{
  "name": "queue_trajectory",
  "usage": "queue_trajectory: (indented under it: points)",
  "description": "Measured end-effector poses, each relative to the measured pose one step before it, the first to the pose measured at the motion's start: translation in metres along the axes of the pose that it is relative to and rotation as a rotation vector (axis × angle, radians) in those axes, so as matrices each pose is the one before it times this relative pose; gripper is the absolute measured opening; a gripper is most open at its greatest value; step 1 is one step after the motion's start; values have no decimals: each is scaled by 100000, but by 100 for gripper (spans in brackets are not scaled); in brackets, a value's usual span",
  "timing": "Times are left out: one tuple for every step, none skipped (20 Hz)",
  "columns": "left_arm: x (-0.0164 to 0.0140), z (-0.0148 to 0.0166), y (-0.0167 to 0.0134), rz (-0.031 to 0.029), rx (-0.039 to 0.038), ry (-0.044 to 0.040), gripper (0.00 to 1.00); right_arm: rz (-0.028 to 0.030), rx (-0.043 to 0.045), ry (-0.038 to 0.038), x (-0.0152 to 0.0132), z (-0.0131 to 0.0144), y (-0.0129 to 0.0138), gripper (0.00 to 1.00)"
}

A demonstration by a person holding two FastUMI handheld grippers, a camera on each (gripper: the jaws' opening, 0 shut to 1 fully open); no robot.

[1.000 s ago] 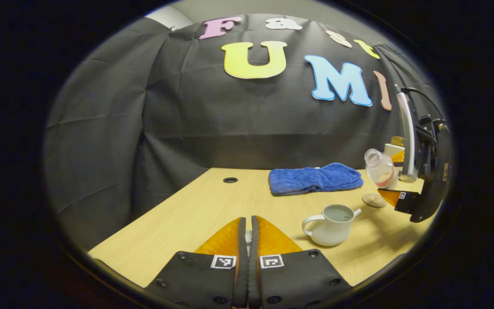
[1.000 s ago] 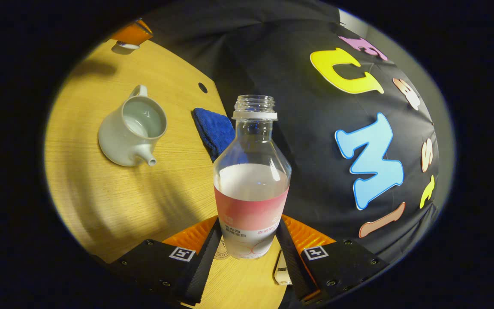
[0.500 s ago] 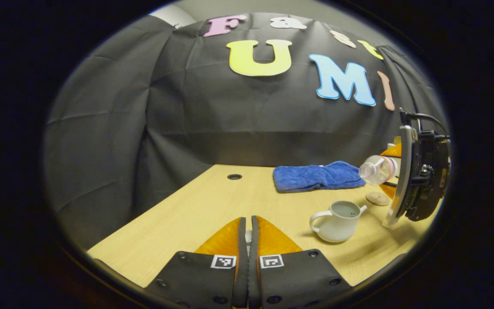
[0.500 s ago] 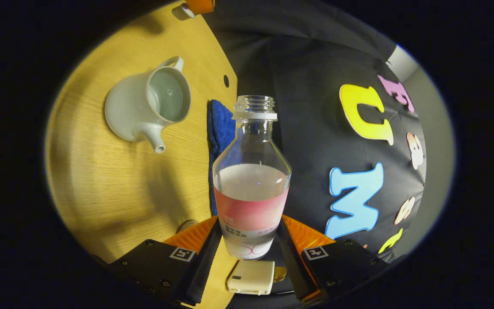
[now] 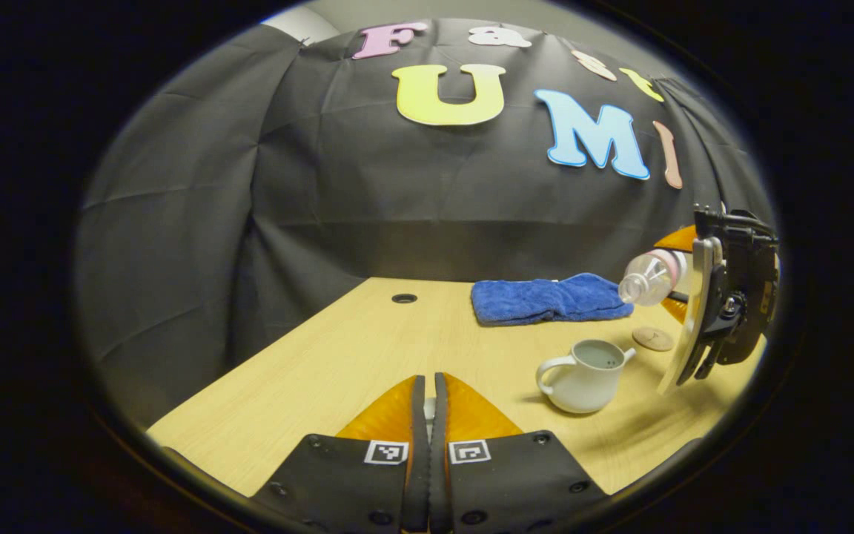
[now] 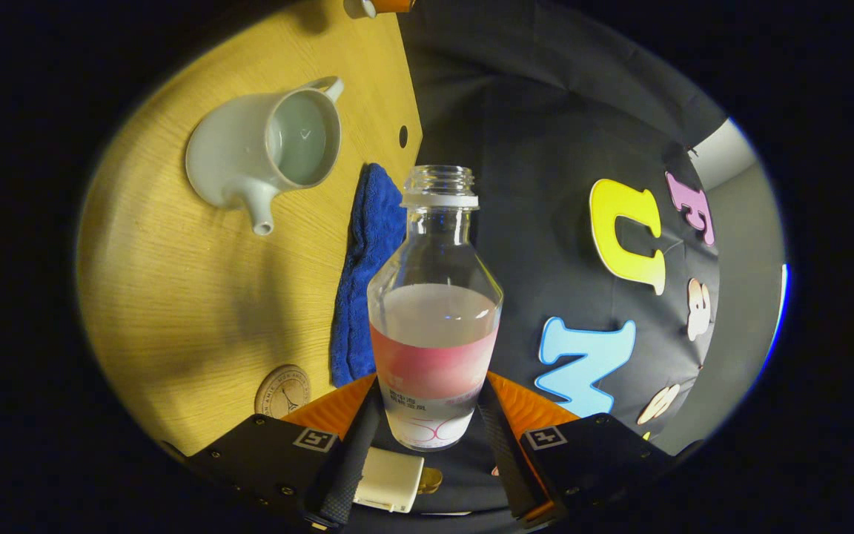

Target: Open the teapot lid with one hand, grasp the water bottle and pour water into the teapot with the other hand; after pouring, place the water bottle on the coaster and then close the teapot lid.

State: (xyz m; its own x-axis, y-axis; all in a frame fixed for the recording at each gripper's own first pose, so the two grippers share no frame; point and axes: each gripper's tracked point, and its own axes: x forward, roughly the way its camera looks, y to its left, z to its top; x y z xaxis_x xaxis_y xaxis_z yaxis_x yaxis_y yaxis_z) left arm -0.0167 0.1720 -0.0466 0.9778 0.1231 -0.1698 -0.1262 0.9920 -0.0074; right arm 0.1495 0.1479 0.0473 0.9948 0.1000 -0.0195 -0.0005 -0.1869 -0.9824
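Right gripper: clamped on the lower body of an uncapped water bottle, which is held tipped above the table, mouth toward the teapot. Teapot: stood lidless on the table, near a round coaster and a folded blue towel. Left gripper: fingers pressed together on a small pale object, not identifiable, well apart from the teapot.
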Motion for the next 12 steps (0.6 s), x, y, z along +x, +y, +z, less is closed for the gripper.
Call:
queue_trajectory:
  points:
    - [44,-123,-69,-121,-33,177,6,-514,-1450,-456,7,-12,-254,76]
    - [57,42,-4,53,-9,157,6,-362,-1290,-419,-45,29,-257,76]
    - [-15,-30,-19,-59,-61,229,6,-485,-1365,-511,-15,53,-164,76]
    - [97,-28,-51,16,-196,217,6,-930,-2047,-619,192,3,-261,76]
    - [-116,-105,12,-97,-199,232,6,-1149,-1702,-442,95,-37,-335,76]
    - [-73,27,79,-41,-185,247,6,-363,-1115,-569,43,71,-116,76]
    - [157,-170,-188,-111,-29,228,6,136,-219,-245,-61,48,52,76]
    - [21,40,9,27,-3,31,6,-201,-362,-306,124,31,-55,76]
    - [-34,-46,-122,-81,118,93,6,-458,-821,-124,-65,-25,-93,76]
    - [19,76,40,-90,99,66,6,-897,-1138,-271,33,35,-260,76]
    - [20,-25,-3,-67,140,-11,6,-468,-717,-254,-74,60,-91,76]
    - [12,52,-5,10,106,106,6,65,-211,-214,78,30,-112,76]
